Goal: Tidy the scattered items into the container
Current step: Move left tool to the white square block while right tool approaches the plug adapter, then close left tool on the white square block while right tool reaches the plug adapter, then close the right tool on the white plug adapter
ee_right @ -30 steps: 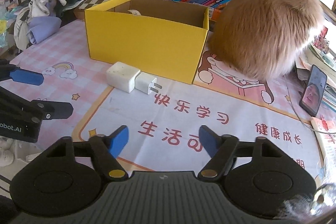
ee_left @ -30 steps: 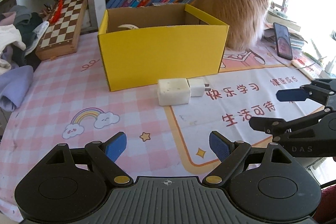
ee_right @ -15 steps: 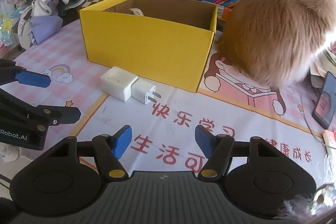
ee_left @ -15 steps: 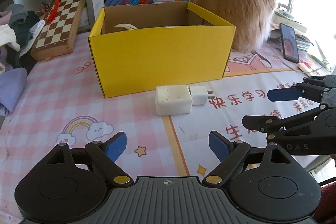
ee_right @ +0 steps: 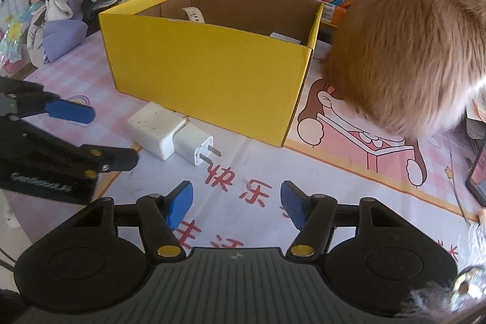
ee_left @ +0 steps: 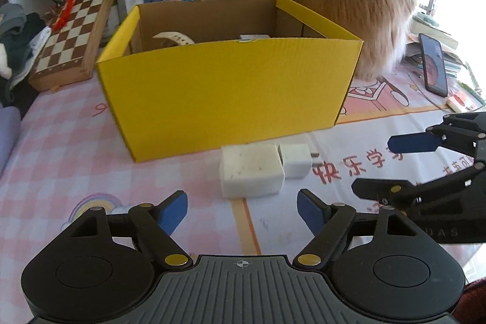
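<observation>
The left tool hangs with jaws apart, lined up just before the big block, ready to pinch it. Block and plug lie touching, just outside the box. The right tool waits apart too.

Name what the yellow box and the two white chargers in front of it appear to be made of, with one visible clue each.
Yellow box: corrugated cardboard, matte; brown inside, folded flaps.
White chargers: probably hard plastic, smooth; metal prongs on the smaller one.

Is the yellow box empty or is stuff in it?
Not empty: the open-topped yellow box holds a curved cream strip and something white.
</observation>
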